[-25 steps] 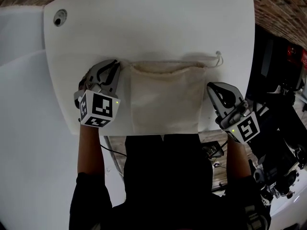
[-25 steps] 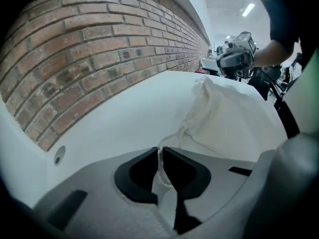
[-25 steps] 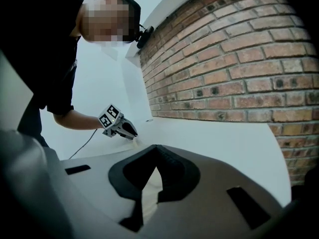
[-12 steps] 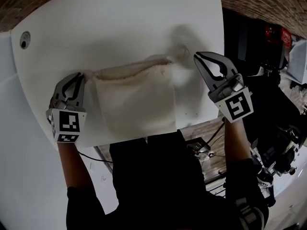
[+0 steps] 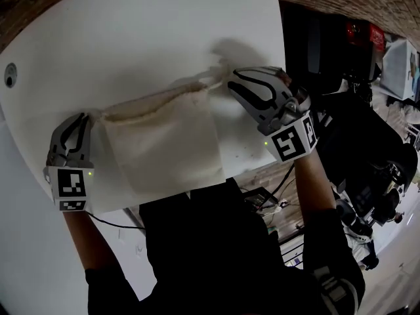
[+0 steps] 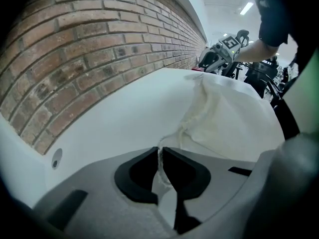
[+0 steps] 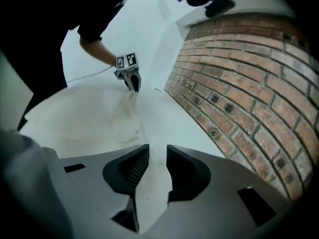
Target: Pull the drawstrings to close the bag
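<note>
A cream cloth bag (image 5: 161,146) lies flat on the white table (image 5: 164,31), its gathered mouth facing the far side. My left gripper (image 5: 77,118) sits at the bag's left corner, shut on the left drawstring (image 6: 160,156), which runs taut from the jaws to the bag (image 6: 224,113). My right gripper (image 5: 231,81) is at the bag's right corner beside the right drawstring (image 5: 213,77). Its jaws are opening, and in the right gripper view (image 7: 157,151) only white table shows in the gap. The same view shows the bag (image 7: 84,116) and, beyond it, the left gripper (image 7: 133,83).
A brick wall (image 7: 239,73) runs along the table's far side. A round cable hole (image 5: 9,75) sits at the table's far left. The table's right edge lies just past my right gripper, with dark equipment (image 5: 367,195) on the floor beyond. The person's dark torso is at the near edge.
The right gripper has swung in from the bag's right side to its right corner, and its jaws have gone from shut to apart. The left gripper keeps hold of its cord.
</note>
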The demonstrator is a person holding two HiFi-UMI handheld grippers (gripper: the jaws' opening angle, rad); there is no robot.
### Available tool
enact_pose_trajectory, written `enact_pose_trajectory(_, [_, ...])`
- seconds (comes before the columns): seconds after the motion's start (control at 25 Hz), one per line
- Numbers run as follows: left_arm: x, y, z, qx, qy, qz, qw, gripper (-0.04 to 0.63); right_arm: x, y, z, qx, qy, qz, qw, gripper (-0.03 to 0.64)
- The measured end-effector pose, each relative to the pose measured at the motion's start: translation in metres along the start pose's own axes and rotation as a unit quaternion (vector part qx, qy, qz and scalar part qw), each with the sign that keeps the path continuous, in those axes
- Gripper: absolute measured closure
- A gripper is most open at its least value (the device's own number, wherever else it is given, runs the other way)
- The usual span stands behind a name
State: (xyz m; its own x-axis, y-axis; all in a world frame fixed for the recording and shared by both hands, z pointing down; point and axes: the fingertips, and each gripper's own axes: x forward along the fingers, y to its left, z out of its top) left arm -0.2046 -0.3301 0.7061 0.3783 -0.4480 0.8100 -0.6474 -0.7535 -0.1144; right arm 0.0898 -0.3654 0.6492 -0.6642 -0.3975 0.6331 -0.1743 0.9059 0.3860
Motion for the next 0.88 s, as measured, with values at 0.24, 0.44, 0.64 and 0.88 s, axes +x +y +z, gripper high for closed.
enact_pose_trajectory(0.24, [0.0,0.0,0.001,0.011,0.01,-0.002,0.9999,0.552,0.011,0.011,-0.014,-0.068,0.031,-0.042,0.996,0.511])
enact_pose_trajectory(0.44, [0.0,-0.003,0.001,0.016,0.015,-0.005,0.9998,0.552,0.012,0.008,-0.015,-0.043,0.018,-0.065,0.997,0.518])
enact_pose_trajectory(0.64, [0.002,-0.002,0.002,0.016,0.017,-0.004,0.9997,0.552,0.01,0.001,-0.011,-0.012,-0.003,-0.078,0.997,0.532])
enact_pose_trajectory(0.88, [0.002,-0.003,0.0,0.017,0.019,-0.004,0.9997,0.552,0.019,0.006,-0.011,-0.051,0.01,-0.06,0.997,0.529])
